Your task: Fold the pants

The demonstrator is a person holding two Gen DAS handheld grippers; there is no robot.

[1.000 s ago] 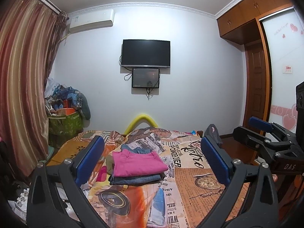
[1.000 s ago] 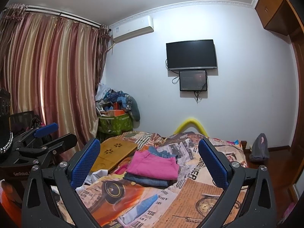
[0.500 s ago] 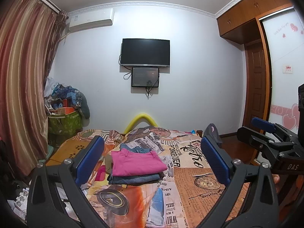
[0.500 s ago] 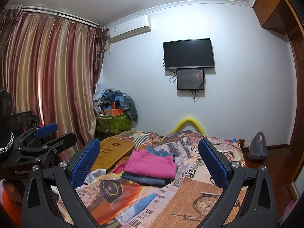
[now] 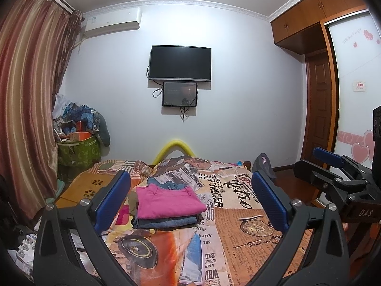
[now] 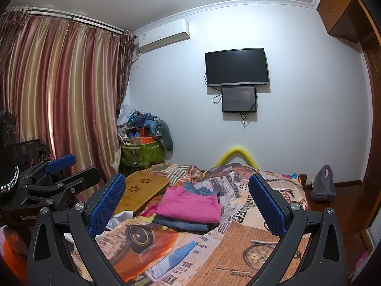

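Note:
Folded pink pants [image 5: 166, 201] lie on top of a stack of folded jeans [image 5: 164, 222] in the middle of the bed; the same pink pants [image 6: 190, 205] and jeans [image 6: 183, 225] show in the right wrist view. My left gripper [image 5: 190, 202] is open and empty, held above the near end of the bed, well short of the stack. My right gripper [image 6: 187, 205] is open and empty at a similar distance. Each gripper shows in the other's view, the right gripper [image 5: 338, 174] at the right edge and the left gripper [image 6: 57, 178] at the left edge.
The bed has a printed newspaper-pattern cover [image 5: 238, 214]. A wooden lap tray [image 6: 140, 188] lies on its left side. A green basket of clothes [image 6: 142, 153] stands by the curtain [image 6: 59, 95]. A grey bag [image 6: 323, 186] sits on the floor at the right. A TV [image 5: 180, 63] hangs on the far wall.
Both grippers have drifted slightly, so the room shifts a little in each view. The stack of pants has not moved and both grippers stay open.

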